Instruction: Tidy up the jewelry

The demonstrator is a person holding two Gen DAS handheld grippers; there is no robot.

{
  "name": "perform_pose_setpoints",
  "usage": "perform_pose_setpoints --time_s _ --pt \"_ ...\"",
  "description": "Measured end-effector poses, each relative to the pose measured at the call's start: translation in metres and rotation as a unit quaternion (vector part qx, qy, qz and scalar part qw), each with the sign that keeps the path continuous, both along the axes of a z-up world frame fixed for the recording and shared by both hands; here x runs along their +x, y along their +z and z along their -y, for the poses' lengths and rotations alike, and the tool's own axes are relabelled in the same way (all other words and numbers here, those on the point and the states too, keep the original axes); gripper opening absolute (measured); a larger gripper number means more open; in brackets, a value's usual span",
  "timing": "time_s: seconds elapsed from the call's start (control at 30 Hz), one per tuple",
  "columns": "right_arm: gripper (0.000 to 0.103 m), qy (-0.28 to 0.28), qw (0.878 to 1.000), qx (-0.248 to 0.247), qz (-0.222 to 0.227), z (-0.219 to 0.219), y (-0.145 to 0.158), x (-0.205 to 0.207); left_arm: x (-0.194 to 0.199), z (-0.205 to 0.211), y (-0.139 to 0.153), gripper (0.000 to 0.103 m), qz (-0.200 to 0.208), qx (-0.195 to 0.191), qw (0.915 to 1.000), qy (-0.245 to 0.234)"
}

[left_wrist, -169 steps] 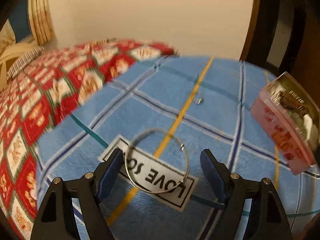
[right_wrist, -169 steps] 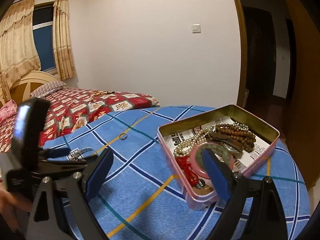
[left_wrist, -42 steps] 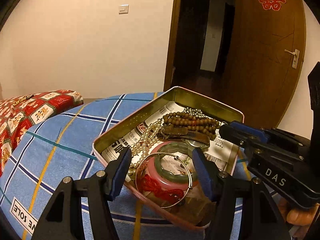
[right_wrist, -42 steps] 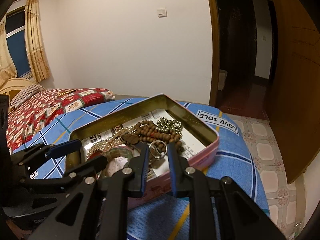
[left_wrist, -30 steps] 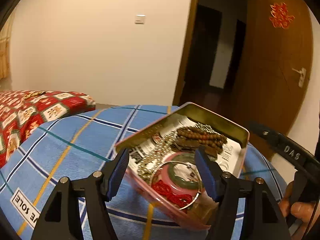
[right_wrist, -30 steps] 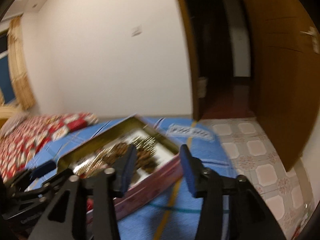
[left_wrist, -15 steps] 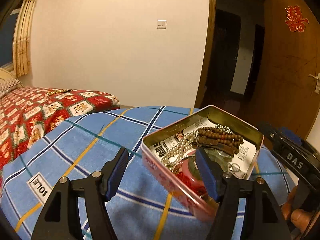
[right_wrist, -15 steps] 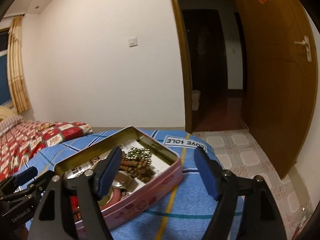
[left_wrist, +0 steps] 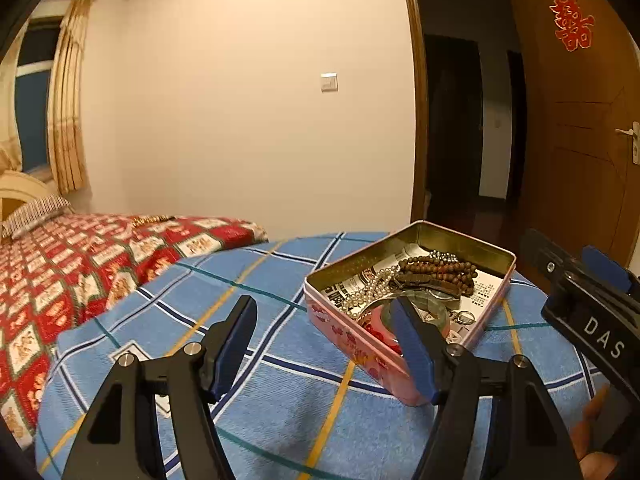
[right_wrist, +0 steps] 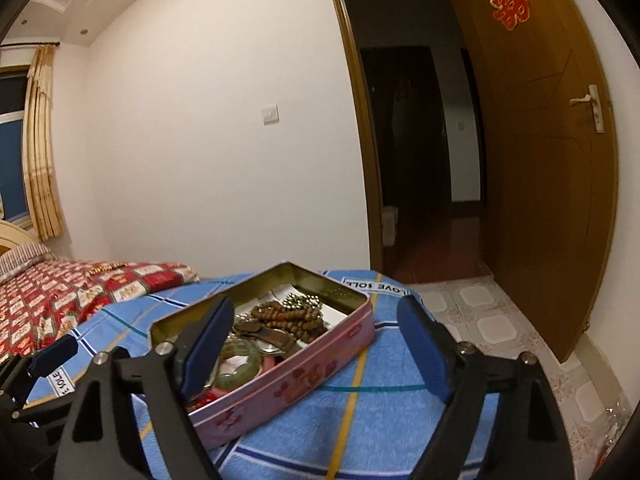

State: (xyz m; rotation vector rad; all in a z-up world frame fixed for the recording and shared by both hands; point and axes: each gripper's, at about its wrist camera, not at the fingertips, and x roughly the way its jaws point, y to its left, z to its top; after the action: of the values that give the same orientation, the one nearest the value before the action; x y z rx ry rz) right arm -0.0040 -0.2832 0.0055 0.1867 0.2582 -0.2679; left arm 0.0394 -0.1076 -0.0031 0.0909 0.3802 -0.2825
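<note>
A pink tin box [left_wrist: 352,336] stands open on a blue checked cloth [left_wrist: 280,368]; it also shows in the right wrist view [right_wrist: 304,372]. It holds brown wooden beads [left_wrist: 436,270], a pearl string [left_wrist: 366,294], a green bangle [right_wrist: 238,364] and other pieces. My left gripper [left_wrist: 324,344] is open and empty, held back from the box's near left corner. My right gripper [right_wrist: 316,344] is open and empty, above and in front of the box. The right gripper's body shows at the right edge of the left wrist view [left_wrist: 592,312].
A bed with a red patterned cover [left_wrist: 80,264] lies to the left. A white "LOVE SOLE" label [right_wrist: 376,286] sits on the cloth's far edge. An open wooden door [right_wrist: 552,152] and a dark doorway [right_wrist: 416,152] are to the right, over tiled floor [right_wrist: 496,320].
Both grippers have drawn back from the tin box. The left gripper let the silver bangle go into the box; the right gripper opened after dropping a small ring there.
</note>
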Motion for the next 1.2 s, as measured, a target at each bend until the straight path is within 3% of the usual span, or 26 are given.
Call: perform_pose_setpoints --time_s 0.17,0.5,1.2 --pt "0.089 0.0 1.0 -0.005 0.026 -0.009 0.004 -0.012 -0.014 -0.006 0.003 0.079 0.024 -0.006 0.9997 0.007" --pt "0.099 -0.018 0.997 -0.032 0.072 -0.022 0.009 -0.027 -0.019 -0.011 0.004 0.082 0.032 -0.014 0.9993 0.013" --pt "0.102 -0.018 0.996 -0.046 0.075 -0.025 0.009 -0.027 -0.021 -0.01 0.005 0.084 0.031 -0.017 0.9993 0.008"
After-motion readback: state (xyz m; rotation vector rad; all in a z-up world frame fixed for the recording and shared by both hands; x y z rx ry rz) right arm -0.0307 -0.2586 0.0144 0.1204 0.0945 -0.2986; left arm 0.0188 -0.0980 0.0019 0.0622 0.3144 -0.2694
